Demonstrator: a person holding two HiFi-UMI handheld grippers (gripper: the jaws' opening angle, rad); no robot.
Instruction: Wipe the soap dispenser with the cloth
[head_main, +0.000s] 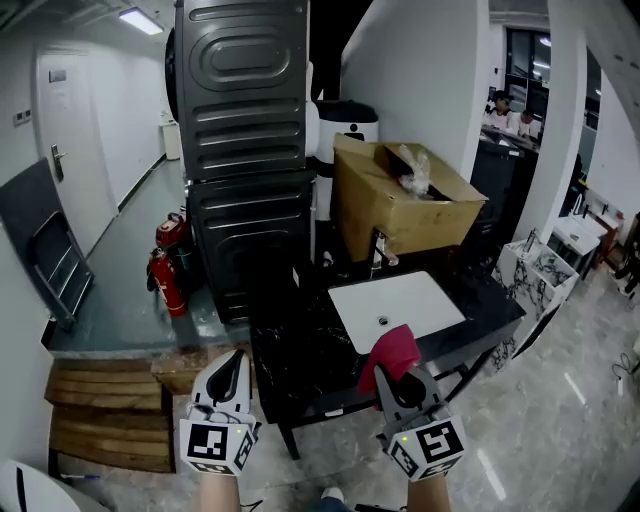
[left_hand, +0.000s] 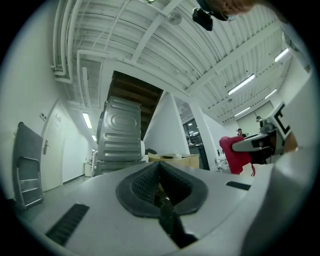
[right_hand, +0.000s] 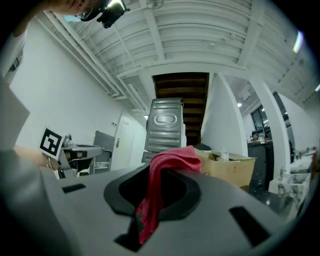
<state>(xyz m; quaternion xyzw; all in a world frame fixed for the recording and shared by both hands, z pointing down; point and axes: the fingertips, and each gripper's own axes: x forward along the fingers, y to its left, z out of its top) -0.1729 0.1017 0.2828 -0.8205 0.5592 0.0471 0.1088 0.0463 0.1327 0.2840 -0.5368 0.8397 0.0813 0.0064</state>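
The left claw (head_main: 236, 362) is seen shut, empty. The right claw (head_main: 388, 378) is clamped on the red cloth (head_main: 392, 350), near the desk's (head_main: 300, 365) front edge, by the sink (head_main: 395, 305). A box (head_main: 400, 195) and faucet (head_main: 378, 250) are set at the back edge. The desk top is shown only in head view; the dispenser is too small to be made out.

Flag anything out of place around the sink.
An open cardboard box sits right behind the faucet, crowding the sink; odd spot for it. Red fire extinguishers sit on the floor left of the counter.
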